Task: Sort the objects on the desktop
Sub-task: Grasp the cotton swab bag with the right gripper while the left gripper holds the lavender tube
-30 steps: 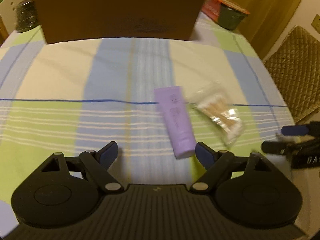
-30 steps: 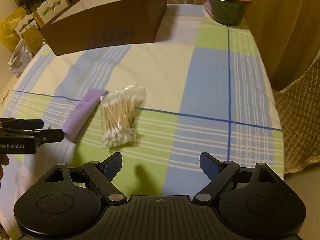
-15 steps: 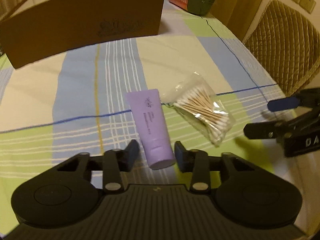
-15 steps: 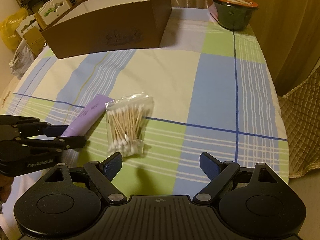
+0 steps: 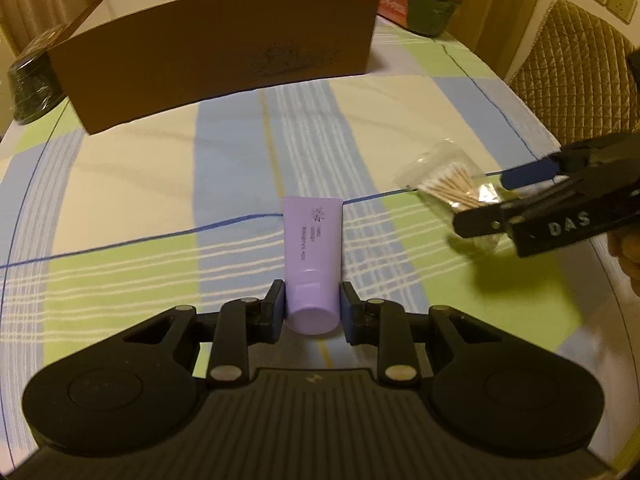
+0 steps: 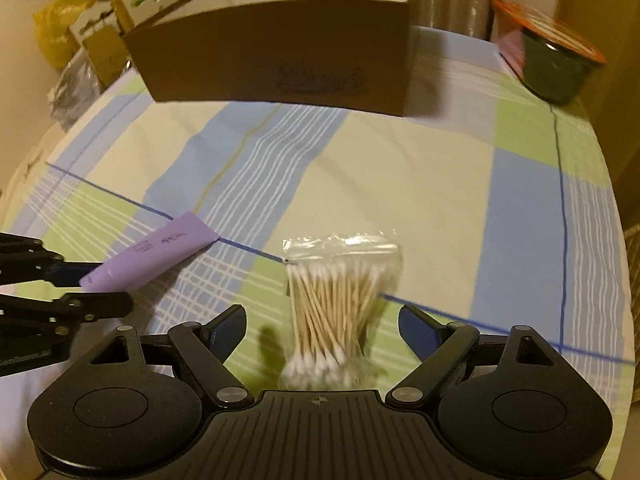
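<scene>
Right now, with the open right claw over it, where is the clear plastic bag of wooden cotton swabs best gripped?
Grip the clear plastic bag of wooden cotton swabs across its narrow middle, coming down from above. The sticks run lengthwise between the right claw's open fingers, so closing across the bundle likely squeezes them together rather than bending them. The loose sealed top would probably slip.

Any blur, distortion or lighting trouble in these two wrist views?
Both views: warm, dim indoor light and strong fisheye bending at the edges. Left wrist: purple tube sharp, right gripper slightly soft. Right wrist: motion blur smears the bag of cotton swabs, brown box and dark bowl.
</scene>
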{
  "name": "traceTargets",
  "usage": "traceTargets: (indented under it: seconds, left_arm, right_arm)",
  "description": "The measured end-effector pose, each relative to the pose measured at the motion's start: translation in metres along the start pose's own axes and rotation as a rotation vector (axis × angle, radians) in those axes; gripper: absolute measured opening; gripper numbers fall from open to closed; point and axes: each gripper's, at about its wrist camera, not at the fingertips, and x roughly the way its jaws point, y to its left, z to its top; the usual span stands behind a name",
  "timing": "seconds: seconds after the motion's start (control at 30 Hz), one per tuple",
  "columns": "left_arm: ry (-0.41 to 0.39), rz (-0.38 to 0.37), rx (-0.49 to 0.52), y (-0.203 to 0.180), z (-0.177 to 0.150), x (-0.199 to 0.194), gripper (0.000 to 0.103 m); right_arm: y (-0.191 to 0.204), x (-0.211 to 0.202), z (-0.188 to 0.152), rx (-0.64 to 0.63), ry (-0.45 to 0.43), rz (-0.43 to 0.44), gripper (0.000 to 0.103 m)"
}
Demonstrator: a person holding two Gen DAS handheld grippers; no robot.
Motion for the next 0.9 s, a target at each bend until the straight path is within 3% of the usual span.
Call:
traceTargets:
  seconds: [0.5,0.77,0.83,0.9]
  left_arm:
    - [0.013,-0.007,-0.031,0.02,-0.013,-0.003,0.024]
    - [0.023,-0.008,-0.022,0.021,-0.018,-0.001,0.024]
    - [0.019,-0.008,-0.021,0.021,-0.018,-0.001,0.026]
    - [0.012,-0.005,-0.022,0.021,-0.019,-0.001,0.031]
  right_arm:
    - [0.014,0.018,-0.001,-0.02,0.032,-0.049,0.086]
    - [0.015,0.014,0.002,-0.023,0.017,-0.093,0.053]
    - [0.015,0.011,0.002,-0.026,0.013,-0.097,0.032]
    - [0.014,0.008,0.002,-0.014,0.013,-0.089,0.027]
